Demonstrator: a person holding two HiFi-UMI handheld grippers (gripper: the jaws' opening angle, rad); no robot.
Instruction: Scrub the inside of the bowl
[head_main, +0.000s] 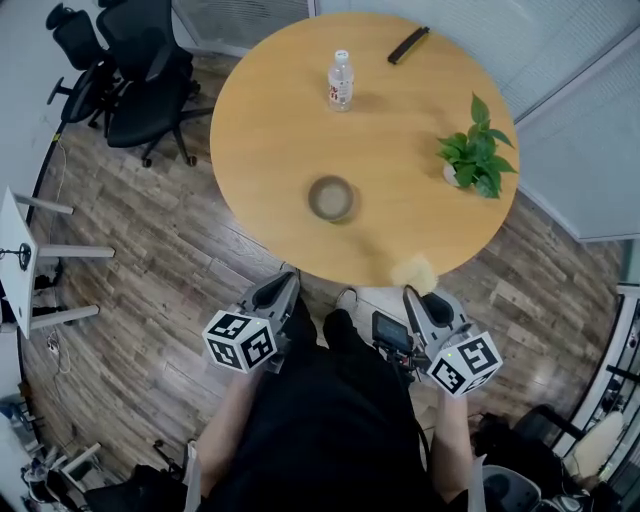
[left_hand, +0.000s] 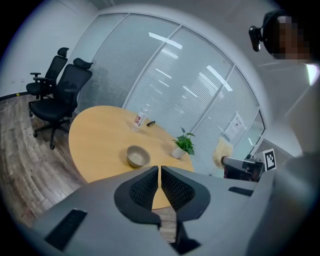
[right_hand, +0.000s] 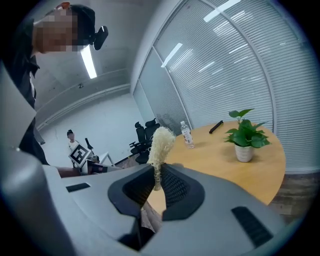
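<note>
well, starting at the tips: the right gripper (right_hand: 157, 176) has its jaws pressed onto the thin neck of a pale, fibrous scrubber (right_hand: 161, 142), whose fluffy head stands up clear above them. the left gripper (left_hand: 160, 172) has its jaws drawn together with only a sliver of a gap, and nothing is between them. the bowl (head_main: 331, 197) sits upright on the round wooden table (head_main: 270, 140), near the edge closest to the person and apart from both grippers, with its mouth open to the ceiling. whether its inside is clean i can't tell from here. scrubber in hand and away from the bowl would fit the moment before scrubbing or the moment after it, so i won't call it either way. my judgement is that any scrubbing with this grip wants care: the hold is low on a narrow stalk, so the soft head may flop under hard pressure, and a loose bowl on a smooth top would likely skate unless something steadies its rim. both grippers are held low and close to the person's body, just off the table's near edge, left and right of the waist, jaws pointing toward the table. further off stand a water bottle (head_main: 341, 80) and a potted plant (head_main: 475, 152).
</note>
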